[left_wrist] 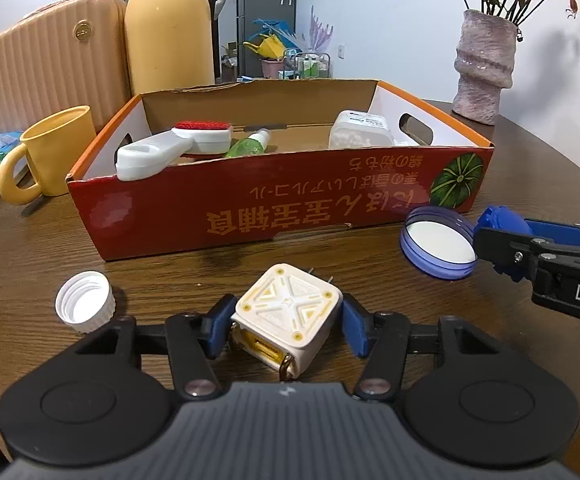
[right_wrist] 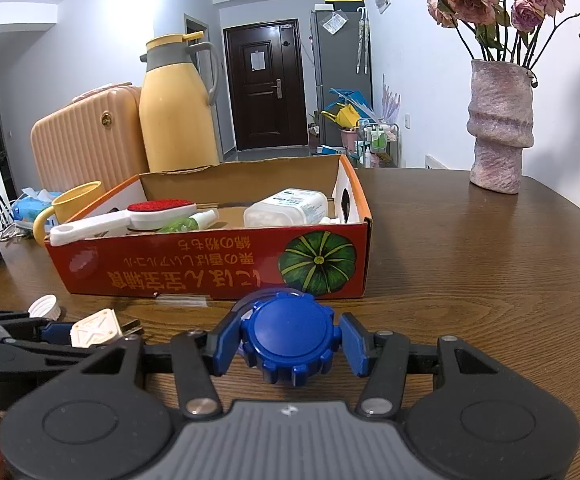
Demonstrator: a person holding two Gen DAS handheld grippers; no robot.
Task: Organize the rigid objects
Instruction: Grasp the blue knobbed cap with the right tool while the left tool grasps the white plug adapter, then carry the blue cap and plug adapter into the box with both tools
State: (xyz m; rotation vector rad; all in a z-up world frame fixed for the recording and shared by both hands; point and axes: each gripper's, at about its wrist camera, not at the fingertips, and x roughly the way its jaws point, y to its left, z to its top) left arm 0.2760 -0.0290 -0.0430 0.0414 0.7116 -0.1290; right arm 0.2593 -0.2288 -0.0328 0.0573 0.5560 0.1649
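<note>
Now my left gripper (left_wrist: 287,326) pinches the white charger (left_wrist: 287,320), a blue pad against each side, its prongs aimed at the box (left_wrist: 281,216). My right gripper (right_wrist: 290,342) is clamped on the blue knob (right_wrist: 292,336), just before the box's red front wall. Between the two tools the blue lid (left_wrist: 438,242) lies rim up on the table (left_wrist: 209,276); the white cap (left_wrist: 85,306) sits left of the charger. Inside the box lie a brush (left_wrist: 173,146), a green bottle (left_wrist: 247,144) and a white tub (left_wrist: 360,130).
</note>
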